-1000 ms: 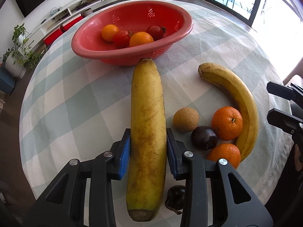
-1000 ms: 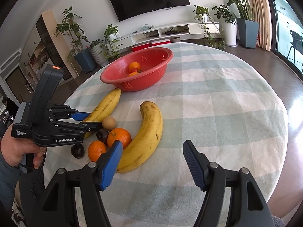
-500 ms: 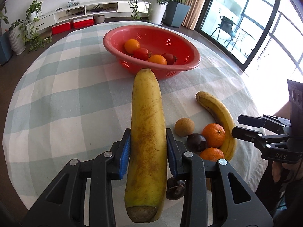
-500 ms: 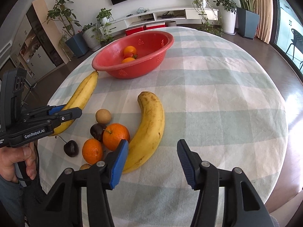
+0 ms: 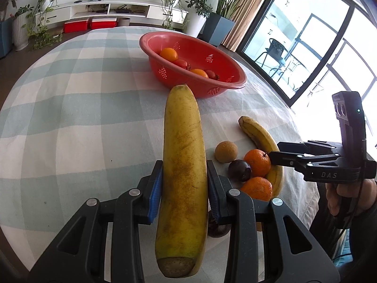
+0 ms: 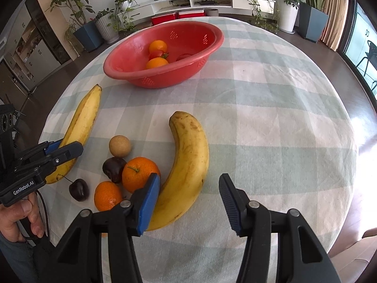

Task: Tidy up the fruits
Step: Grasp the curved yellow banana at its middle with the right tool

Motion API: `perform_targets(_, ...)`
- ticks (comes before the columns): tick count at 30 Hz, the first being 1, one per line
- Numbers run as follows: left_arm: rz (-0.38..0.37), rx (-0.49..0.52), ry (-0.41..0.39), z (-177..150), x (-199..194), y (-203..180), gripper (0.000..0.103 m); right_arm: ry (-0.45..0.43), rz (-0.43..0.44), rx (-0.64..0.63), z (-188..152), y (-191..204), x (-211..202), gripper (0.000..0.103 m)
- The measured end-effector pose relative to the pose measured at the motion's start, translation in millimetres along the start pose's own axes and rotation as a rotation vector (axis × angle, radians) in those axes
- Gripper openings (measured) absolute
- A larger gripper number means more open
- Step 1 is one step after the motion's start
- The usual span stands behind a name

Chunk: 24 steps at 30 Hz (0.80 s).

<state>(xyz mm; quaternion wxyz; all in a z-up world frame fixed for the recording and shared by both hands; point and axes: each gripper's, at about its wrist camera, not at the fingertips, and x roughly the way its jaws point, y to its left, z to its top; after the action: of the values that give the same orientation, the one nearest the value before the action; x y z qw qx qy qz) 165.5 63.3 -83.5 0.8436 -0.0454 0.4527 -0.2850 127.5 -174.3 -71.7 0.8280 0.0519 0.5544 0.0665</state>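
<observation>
Left gripper [image 5: 183,188]: we are pinching the long banana [image 5: 182,165] near its cut end, both blue pads pressed against its sides, so that the free length points ahead toward the red basket [image 5: 235,86].
Long banana: we are carrying it lengthwise along the fingers; in the right wrist view [image 6: 82,122] it appears clear of the cloth, though we cannot tell this for certain.
Right gripper [image 6: 188,200]: we are holding its fingers spread wide, the left pad just beside the curved banana [image 6: 190,165], which suggests we are lining up to straddle that fruit next.
Red basket: it is sitting toward the far side of the checked tablecloth [image 6: 271,118], already holding two oranges and some red fruits, so we are treating it as the collecting place.
Loose fruits: a tan round fruit [image 6: 119,146], a dark plum-like fruit [image 6: 114,168], two oranges [image 6: 139,174], and a cherry [image 6: 79,189] are lying clustered between the two bananas.
Progress: we are judging the sorting as only partly done, since most pieces are waiting outside the basket.
</observation>
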Motion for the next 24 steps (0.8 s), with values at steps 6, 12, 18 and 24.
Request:
perform_targets(6, -0.014, -0.006, -0.011, -1.1, -1.4, -0.6, 0.032, 0.05, -0.006, -0.055, 0.1, 10.9, -1.6, 0.044)
perform_targets(12, -0.023, -0.014, -0.023, -1.9, -3.0, 1.4, 0.032, 0.077, -0.058, -0.095, 3.7, 21.4, 3.3, 0.045)
perform_targets(18, -0.021, -0.026, -0.035, -3.7, -7.0, 4.3, 0.032, 0.103, -0.09, -0.117, 5.1, 16.5, 5.4, 0.056)
perform_targets(24, -0.033, -0.013, -0.034, -3.8, -5.9, -0.3, 0.032, 0.163, -0.096, -0.155, 4.9, 28.2, 16.2, 0.055)
